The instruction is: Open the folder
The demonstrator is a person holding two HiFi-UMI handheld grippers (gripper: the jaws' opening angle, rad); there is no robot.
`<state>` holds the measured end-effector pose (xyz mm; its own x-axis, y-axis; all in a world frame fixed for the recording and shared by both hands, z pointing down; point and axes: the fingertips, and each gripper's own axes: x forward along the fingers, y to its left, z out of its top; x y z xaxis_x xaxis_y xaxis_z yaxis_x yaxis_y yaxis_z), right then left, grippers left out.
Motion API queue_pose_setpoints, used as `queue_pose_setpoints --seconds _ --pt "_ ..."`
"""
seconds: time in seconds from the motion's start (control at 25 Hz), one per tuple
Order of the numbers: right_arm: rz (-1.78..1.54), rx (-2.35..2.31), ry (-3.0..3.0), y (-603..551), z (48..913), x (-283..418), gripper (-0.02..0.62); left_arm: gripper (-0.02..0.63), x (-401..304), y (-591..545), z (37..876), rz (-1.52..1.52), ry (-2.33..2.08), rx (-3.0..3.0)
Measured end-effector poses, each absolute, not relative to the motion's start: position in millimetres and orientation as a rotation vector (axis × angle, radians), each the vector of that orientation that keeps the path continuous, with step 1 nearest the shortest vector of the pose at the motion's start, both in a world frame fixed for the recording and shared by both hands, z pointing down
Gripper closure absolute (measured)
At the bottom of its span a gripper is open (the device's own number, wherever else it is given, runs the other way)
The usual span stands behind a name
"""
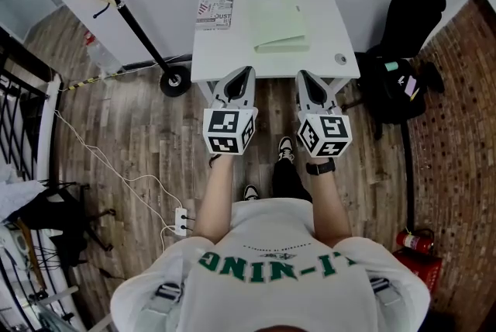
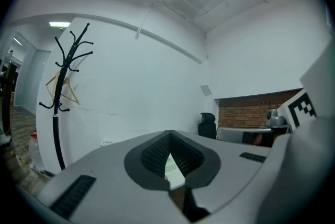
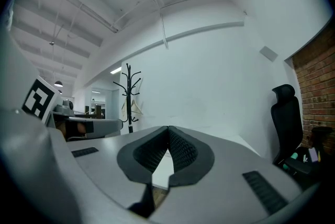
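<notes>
A pale green folder (image 1: 277,24) lies closed and flat on the white table (image 1: 232,59), near its back middle. Both grippers hover side by side over the table's front edge, short of the folder and apart from it. My left gripper (image 1: 246,73) has its tips together with nothing between them; in the left gripper view, the left gripper (image 2: 169,134) shows its pads meeting at the front. My right gripper (image 1: 303,76) is likewise shut and empty, and in the right gripper view, the right gripper (image 3: 168,127) has its tips touching. Both point level toward the back wall.
A printed booklet (image 1: 215,10) lies at the table's back left and a small round object (image 1: 340,58) near its front right corner. A black coat stand (image 1: 128,20) stands to the left, a black office chair (image 1: 415,12) and a bag (image 1: 391,86) to the right. Cables and a power strip (image 1: 181,221) lie on the wooden floor.
</notes>
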<state>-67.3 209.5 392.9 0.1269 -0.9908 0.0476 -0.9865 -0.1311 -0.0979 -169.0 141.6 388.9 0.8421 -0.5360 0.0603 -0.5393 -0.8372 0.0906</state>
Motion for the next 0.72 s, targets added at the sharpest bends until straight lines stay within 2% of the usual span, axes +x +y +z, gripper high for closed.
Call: queue_pose_setpoints --seconds 0.28,0.72 --pt "-0.162 -2.273 2.097 141.0 399.1 -4.0 0.578 0.592 -108.8 79.3 393.5 0.078 -0.932 2.915" --pt "-0.076 -2.173 2.231 19.3 363.7 106.2 0.578 0.592 4.8 -33.0 369.0 0.036 -1.062 2.889"
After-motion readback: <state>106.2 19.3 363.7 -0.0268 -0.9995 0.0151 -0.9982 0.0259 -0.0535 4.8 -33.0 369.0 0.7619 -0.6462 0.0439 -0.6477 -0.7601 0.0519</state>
